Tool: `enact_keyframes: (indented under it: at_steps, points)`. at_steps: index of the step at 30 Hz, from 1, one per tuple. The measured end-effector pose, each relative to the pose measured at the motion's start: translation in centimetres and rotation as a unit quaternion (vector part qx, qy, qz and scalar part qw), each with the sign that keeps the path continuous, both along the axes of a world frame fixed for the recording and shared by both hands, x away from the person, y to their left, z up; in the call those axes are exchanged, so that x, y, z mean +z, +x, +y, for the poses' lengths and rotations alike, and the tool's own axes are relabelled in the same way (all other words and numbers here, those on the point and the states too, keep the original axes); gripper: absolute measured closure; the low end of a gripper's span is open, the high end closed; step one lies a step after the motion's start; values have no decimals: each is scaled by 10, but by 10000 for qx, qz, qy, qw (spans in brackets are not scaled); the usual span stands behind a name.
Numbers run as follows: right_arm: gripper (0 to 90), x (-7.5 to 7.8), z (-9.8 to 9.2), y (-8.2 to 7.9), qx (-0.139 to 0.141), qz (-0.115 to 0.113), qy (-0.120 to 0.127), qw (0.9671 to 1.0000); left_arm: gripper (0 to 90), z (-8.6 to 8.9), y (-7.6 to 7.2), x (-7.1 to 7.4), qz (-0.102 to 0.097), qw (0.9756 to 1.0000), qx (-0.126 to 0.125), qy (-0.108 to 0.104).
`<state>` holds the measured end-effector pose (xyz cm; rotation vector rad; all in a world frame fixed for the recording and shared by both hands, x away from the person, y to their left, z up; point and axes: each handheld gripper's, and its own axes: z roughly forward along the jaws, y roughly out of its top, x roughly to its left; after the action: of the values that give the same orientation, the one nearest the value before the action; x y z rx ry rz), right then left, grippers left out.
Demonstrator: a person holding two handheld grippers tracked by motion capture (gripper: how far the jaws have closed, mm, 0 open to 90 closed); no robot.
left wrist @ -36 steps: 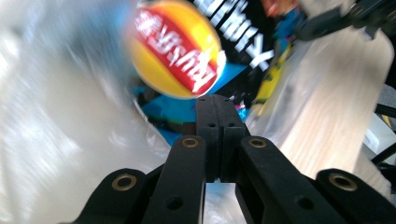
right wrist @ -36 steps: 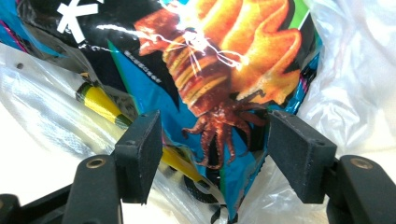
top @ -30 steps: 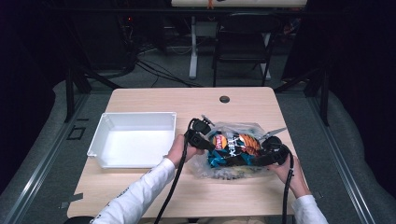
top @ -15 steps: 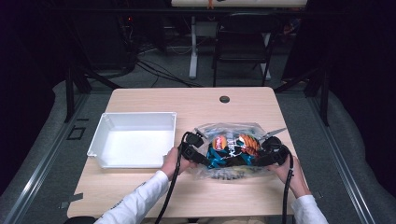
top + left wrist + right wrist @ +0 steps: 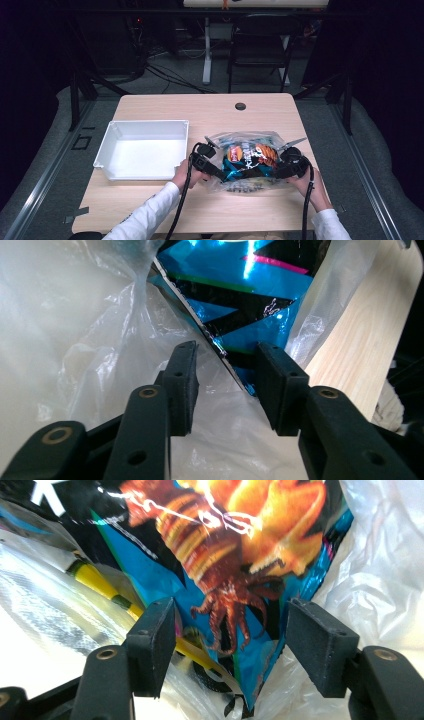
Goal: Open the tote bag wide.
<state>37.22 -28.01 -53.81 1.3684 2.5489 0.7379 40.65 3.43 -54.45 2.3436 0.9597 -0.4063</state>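
Wood table (image 5: 150, 200), white bin (image 5: 142, 152) at left | step: bagging snack pack (image 5: 247, 157) in clear bag (image 5: 260, 180) | left gripper (image 5: 225, 385) jaws just opening, apart around film | right gripper (image 5: 227, 645) parted, astride pack, grip uncertain | next: regrip film, judged.

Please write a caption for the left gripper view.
Open hand-held gripper straddling the snack bag edge inside clear plastic.

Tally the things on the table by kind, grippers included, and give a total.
Clear plastic bag: 1
Snack packet inside it: 1
White bin: 1
Grippers, left gripper and right gripper: 2
Total: 5
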Motion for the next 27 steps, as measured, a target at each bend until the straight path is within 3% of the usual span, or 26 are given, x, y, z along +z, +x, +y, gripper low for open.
enact_keyframes:
  at_steps: [6, 9, 13, 14, 16, 19, 23, 27]
  points:
    - [398, -2, 2, 1, 17, 2, -74, 10000, 765, -3, 2, -7, 111, 9998, 134, -103]
    - [409, -3, 2, 1, 39, 42, -38, 10000, 896, -8, 0, -11, 31, 9999, 135, -100]
    - [428, -5, 2, 0, -60, -50, -31, 10000, 900, -13, -2, -8, -139, 9999, 53, 5]
    - [433, -5, 2, -1, -101, -61, 66, 9999, 900, -12, -2, -7, -168, 9998, 89, -39]
    - [459, -3, -1, 0, -12, 2, -73, 10000, 900, -11, -2, -3, -221, 9997, 96, -67]
    - [466, -2, -1, 0, -37, -38, -34, 10000, 900, -10, -1, 6, -333, 9993, 101, -122]
    - [381, 9, 6, -6, 25, -329, -16, 9995, 900, -12, 0, 22, -383, 9989, 26, -272]
    - [313, 23, 20, -14, 333, -745, 52, 9967, 900, -15, 2, 39, -497, 9979, 42, -413]
